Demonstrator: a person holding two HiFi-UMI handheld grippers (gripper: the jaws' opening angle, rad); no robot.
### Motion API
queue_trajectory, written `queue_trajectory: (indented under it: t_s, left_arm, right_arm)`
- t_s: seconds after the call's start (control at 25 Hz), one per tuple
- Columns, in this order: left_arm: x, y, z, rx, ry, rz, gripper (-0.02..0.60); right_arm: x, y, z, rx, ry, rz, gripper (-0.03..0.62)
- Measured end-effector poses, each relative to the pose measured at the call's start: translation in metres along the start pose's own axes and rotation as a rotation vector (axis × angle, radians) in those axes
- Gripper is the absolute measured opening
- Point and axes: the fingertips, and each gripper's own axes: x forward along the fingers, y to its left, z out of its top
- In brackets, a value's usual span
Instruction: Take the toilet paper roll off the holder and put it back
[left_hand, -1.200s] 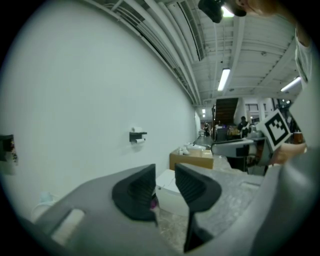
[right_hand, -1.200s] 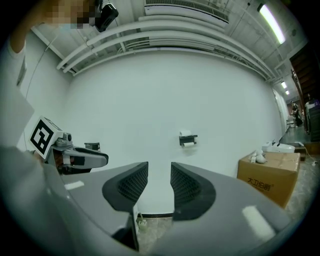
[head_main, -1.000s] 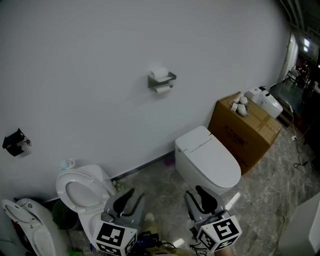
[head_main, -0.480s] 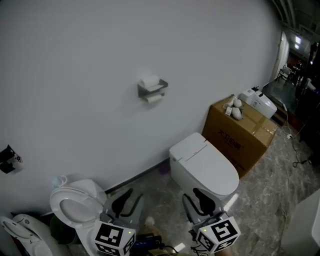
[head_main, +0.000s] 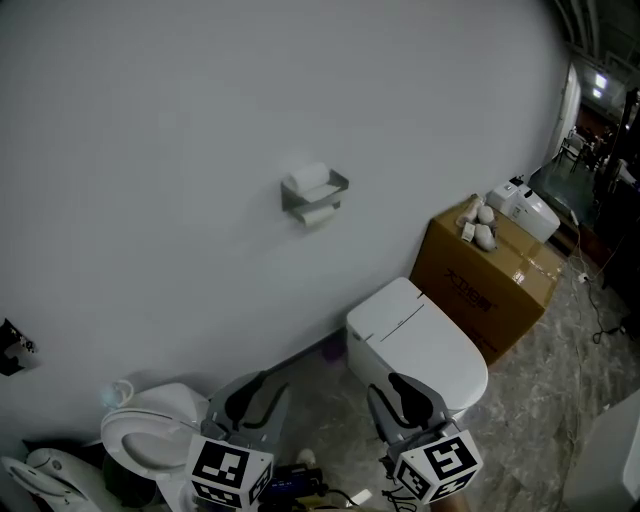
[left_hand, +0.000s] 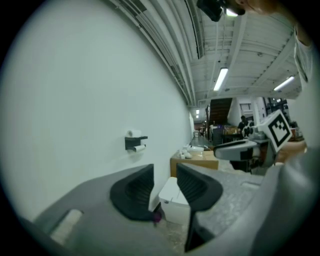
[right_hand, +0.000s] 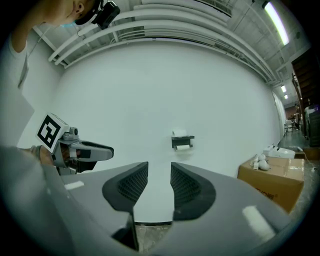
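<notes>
Dim, soft; fisheye vignette at edges

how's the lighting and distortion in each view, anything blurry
Head view: dim, dark corners, toilet paper roll fairly sharp. Left gripper view: strong fisheye, black rim, ceiling lamp glares. Right gripper view: same fisheye, wall evenly lit, holder small but clear.

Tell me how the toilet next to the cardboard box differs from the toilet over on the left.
The right toilet, beside the cardboard box, has its lid shut; the left toilet shows an open seat and bowl. The right toilet looks boxy with a flat top; the left toilet is rounder. Both are white and stand along the same wall.
</notes>
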Motion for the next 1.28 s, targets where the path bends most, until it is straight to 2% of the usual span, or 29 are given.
queue_trajectory:
  t_s: [0.56, 0.88, 1.28]
  left_arm:
    - [0.08, 0.092, 0.014, 0.001, 0.001, -0.022, 0.138]
    - [0.117, 0.119, 0.018, 0.013, -0.007, -0.058, 0.147]
    - [0.145, 0.144, 0.021, 0.038, -0.013, -0.065, 0.157]
  right_arm:
    - [0.11, -0.03, 0.024, -0.014, 0.016, -0.023, 0.127]
    - [0.144, -0.048, 0.027, -0.022, 0.022, -0.055, 0.127]
    - [0.173, -0.06, 0.029, -0.034, 0.022, -0.063, 0.127]
